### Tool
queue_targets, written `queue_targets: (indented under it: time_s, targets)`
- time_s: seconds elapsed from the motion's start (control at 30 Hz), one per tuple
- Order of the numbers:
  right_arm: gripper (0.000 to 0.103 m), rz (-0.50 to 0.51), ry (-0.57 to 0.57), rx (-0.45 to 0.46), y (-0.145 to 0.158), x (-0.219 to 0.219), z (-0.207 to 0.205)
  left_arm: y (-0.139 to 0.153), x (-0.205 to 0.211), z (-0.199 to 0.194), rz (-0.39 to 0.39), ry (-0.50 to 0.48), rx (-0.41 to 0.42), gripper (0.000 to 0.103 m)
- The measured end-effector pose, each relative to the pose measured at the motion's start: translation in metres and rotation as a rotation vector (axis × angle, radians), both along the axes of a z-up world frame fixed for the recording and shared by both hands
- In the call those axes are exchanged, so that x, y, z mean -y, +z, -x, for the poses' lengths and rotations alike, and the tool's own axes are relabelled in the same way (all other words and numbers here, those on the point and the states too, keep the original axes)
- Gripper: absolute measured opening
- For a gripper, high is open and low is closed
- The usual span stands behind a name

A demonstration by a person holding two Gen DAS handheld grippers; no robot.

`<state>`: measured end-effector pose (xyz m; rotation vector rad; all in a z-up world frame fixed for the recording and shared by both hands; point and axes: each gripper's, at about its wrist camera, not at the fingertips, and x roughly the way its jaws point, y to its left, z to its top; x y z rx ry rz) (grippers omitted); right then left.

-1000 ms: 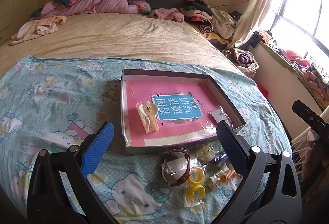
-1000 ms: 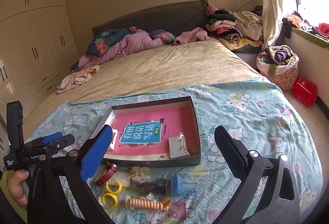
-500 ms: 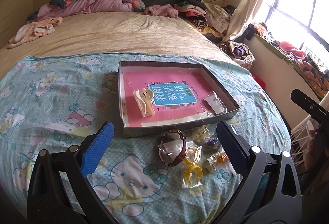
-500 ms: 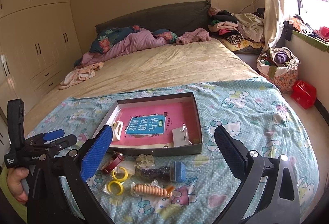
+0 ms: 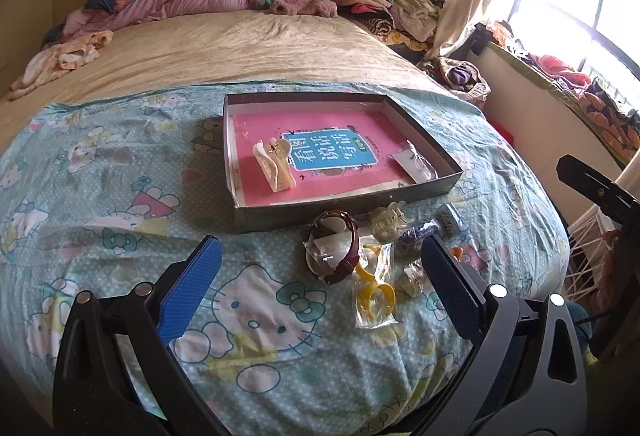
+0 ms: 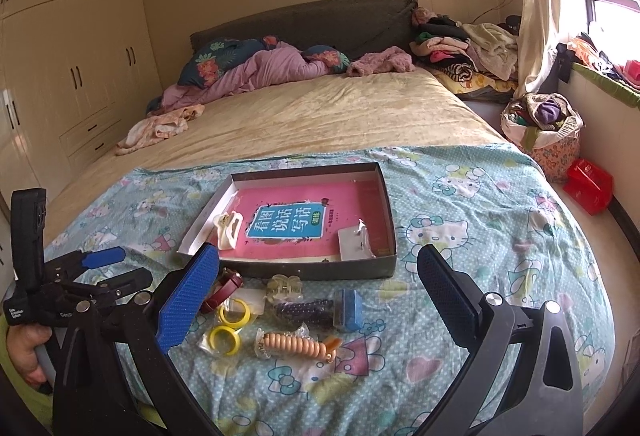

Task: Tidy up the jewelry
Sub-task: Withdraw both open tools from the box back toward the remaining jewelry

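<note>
Both grippers (image 5: pixel 320 284) (image 6: pixel 320 288) higher; bagged yellow rings (image 6: pixel 228 328).

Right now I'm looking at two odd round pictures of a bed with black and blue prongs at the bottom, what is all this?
Each picture comes from a fisheye camera on a hand-held gripper, looking along its two fingers. The left gripper and right gripper are both open and hold nothing. A person's hand grips the left one's handle. On the blanket sits a box with a cream hair clip and a small packet inside. In front lie loose pieces: a bracelet, yellow rings, a clear clip and a coil tie.
</note>
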<state>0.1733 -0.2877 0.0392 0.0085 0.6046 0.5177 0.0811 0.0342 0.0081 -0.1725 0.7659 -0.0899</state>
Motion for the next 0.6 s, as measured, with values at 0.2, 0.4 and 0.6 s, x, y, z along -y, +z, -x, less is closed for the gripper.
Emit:
queue_targets:
  time_s: [0.2,0.4,0.6]
  targets:
    - [0.099,0.022,0.019,-0.025,-0.01,-0.004,0.005,-0.01,0.006,0.002,0.002,-0.026,-0.031,0.093]
    - [0.099,0.035,0.024,-0.052,-0.02,-0.004,0.005,-0.025,0.014,0.004,0.013,-0.062,-0.077,0.093]
    - [0.099,0.048,0.022,-0.073,-0.029,-0.003,0.003,-0.038,0.021,0.004,0.012,-0.092,-0.111,0.093]
